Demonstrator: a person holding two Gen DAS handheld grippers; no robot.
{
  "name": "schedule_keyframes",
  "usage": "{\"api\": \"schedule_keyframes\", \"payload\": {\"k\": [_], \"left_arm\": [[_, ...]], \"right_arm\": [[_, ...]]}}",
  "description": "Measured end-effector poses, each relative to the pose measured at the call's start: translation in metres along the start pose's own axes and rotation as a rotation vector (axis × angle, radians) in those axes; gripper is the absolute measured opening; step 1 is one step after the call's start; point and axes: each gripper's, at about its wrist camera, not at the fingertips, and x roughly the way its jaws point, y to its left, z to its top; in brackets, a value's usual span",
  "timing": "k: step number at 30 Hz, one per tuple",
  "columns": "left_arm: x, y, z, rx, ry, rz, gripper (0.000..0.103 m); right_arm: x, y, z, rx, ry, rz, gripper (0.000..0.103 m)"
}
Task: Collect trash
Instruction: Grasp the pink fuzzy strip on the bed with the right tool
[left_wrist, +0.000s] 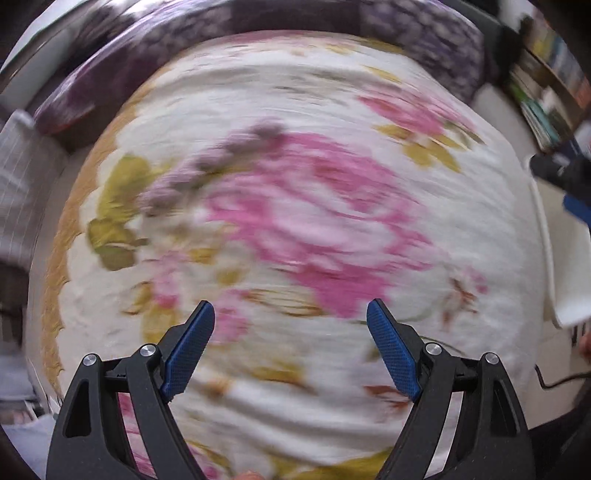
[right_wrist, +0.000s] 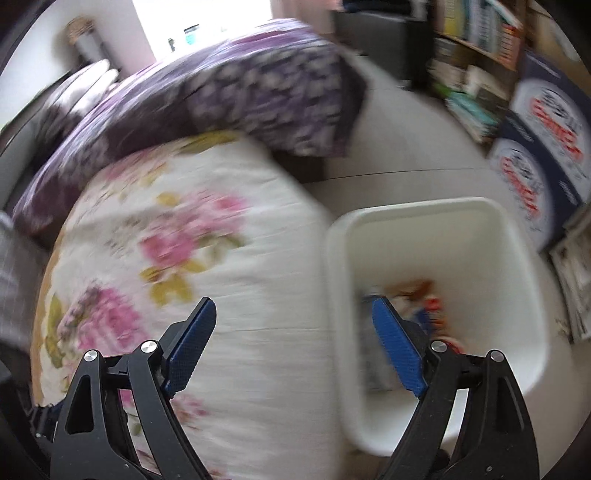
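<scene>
Both views are blurred by motion. My left gripper (left_wrist: 290, 310) is open and empty above a white bedspread with pink flowers (left_wrist: 295, 206). My right gripper (right_wrist: 294, 308) is open and empty, above the bed's right edge and the near-left rim of a white bin (right_wrist: 424, 210) on the floor. Several pieces of trash (right_wrist: 424, 299) lie in the bin's bottom, orange, blue and white. The bin's rim also shows in the left wrist view (left_wrist: 546, 236), with the right gripper (left_wrist: 569, 184) above it. No loose trash shows on the bed.
A purple patterned duvet (right_wrist: 240, 85) lies across the far end of the bed. A bookshelf (right_wrist: 476, 48) and stacked cardboard boxes (right_wrist: 535, 147) stand to the right of the bin. Pale floor (right_wrist: 406, 147) runs between bed and shelf.
</scene>
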Motion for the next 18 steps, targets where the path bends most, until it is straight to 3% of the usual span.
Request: {"api": "schedule_keyframes", "payload": {"k": [4, 11, 15, 18], "left_arm": [[-0.003, 0.048, 0.005, -0.089, 0.006, 0.049, 0.082], [-0.025, 0.133, 0.011, -0.301, 0.003, 0.03, 0.082], [-0.042, 0.175, 0.014, -0.407, -0.045, 0.014, 0.082], [-0.055, 0.199, 0.015, -0.482, -0.086, -0.016, 0.082]], "right_arm": [[0.025, 0.062, -0.001, -0.062, 0.051, 0.047, 0.083], [0.056, 0.157, -0.003, -0.147, 0.113, 0.107, 0.083], [0.074, 0.198, -0.003, -0.074, 0.155, 0.134, 0.083], [0.089, 0.223, -0.008, 0.003, 0.168, 0.074, 0.087]]}}
